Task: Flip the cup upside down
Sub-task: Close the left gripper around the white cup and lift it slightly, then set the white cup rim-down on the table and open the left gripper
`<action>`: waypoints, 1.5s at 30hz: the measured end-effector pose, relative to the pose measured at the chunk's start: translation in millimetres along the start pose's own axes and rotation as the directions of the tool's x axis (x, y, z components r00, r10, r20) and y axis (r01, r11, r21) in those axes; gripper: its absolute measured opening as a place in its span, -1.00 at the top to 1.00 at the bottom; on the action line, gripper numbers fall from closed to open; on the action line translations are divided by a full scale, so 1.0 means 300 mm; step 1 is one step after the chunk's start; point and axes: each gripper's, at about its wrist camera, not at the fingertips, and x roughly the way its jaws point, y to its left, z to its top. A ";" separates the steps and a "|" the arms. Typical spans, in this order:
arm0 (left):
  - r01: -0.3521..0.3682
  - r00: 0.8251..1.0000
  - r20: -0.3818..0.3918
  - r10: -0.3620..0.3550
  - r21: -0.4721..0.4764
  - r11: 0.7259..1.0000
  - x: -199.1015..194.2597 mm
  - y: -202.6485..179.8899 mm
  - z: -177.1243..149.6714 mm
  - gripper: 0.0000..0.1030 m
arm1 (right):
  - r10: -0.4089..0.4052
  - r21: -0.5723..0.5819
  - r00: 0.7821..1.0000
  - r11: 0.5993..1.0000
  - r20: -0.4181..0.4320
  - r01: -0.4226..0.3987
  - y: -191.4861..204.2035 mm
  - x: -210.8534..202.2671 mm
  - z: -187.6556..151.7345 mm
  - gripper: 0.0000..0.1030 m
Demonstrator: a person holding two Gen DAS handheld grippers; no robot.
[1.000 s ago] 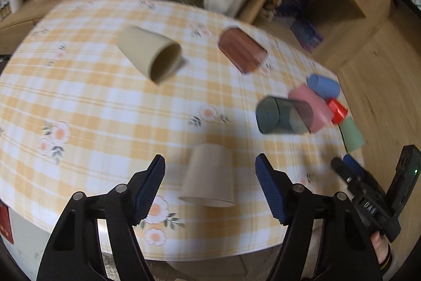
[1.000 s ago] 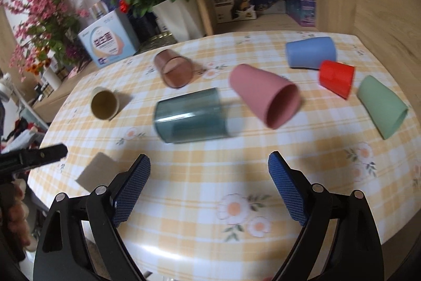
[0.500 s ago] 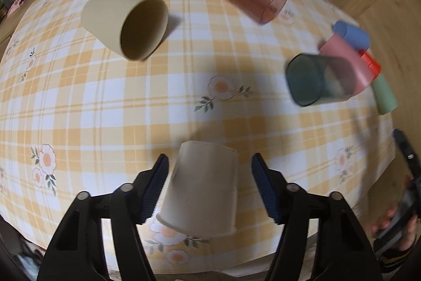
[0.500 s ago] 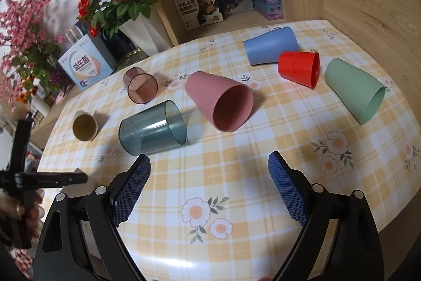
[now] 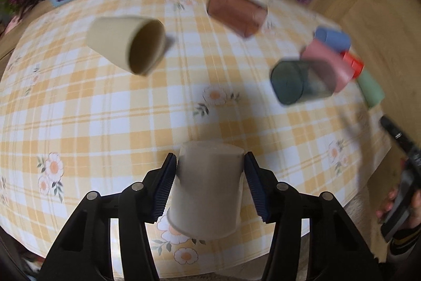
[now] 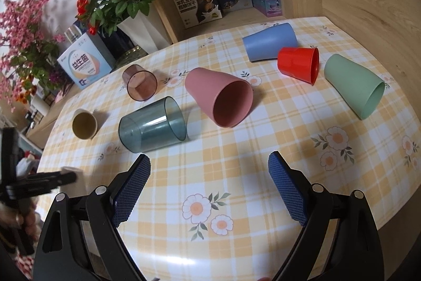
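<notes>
- The beige cup (image 5: 208, 188) stands upside down at the near edge of the table (image 5: 105, 123), with its closed base upward.
- The left gripper (image 5: 209, 183) is clamped on this cup, one blue pad on each side of its wall.
- The right gripper (image 6: 208, 191) is wide apart and holds nothing, above the checked cloth.
- A second beige cup (image 5: 129, 44), a brown cup (image 5: 236, 13), a grey-blue cup (image 6: 152, 124) and a pink cup (image 6: 221, 96) lie on their sides farther away.
</notes>
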 end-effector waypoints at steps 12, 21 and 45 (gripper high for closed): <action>-0.055 0.970 0.223 0.099 -0.193 0.980 -0.102 0.117 -0.072 0.01 | 0.002 -0.026 1.000 1.000 -0.022 -0.002 0.045 0.015 -0.021 -0.70; -0.070 0.962 0.240 0.131 -0.247 0.966 -0.051 0.172 -0.013 0.01 | -0.021 -0.002 1.000 1.000 -0.020 0.021 0.028 0.005 -0.024 -0.71; -0.102 0.966 0.213 0.148 -0.216 0.971 -0.049 0.133 -0.080 0.03 | -0.025 0.006 1.000 1.000 -0.018 0.026 0.021 -0.002 -0.019 -0.71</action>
